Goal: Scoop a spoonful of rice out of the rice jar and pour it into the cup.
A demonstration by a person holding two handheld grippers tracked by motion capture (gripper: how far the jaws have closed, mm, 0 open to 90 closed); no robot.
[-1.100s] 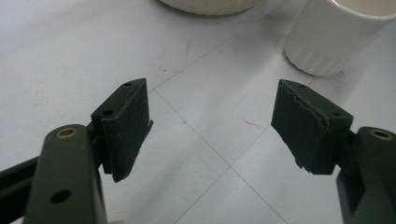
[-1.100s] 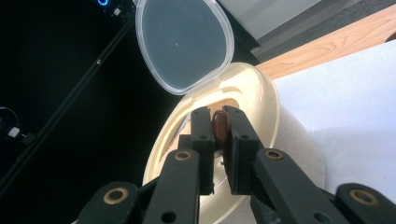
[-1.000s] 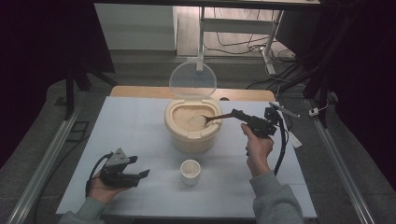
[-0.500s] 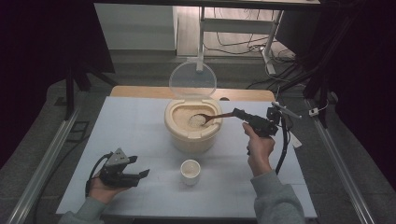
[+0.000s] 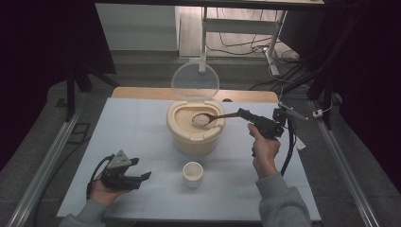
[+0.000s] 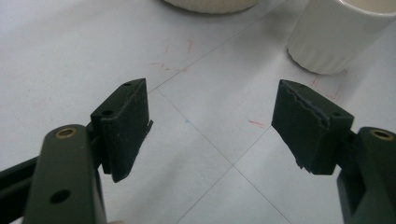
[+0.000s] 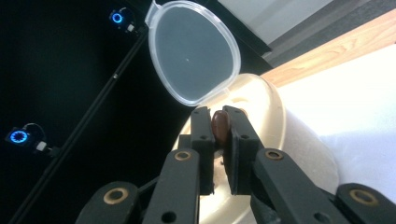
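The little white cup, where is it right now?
In the high view the little white cup stands on the table just in front of the big rice container, between the left gripper and the person's right sleeve.

Through the left gripper view I saw my left gripper (image 6: 212, 128) with its two black jaws standing wide apart and nothing between them, over the white table (image 6: 70, 56) marked with thin lines and faint red scribbles. A white ribbed cup (image 6: 338, 35) stood ahead at upper right; a cream container's base (image 6: 210, 4) touched the top edge.
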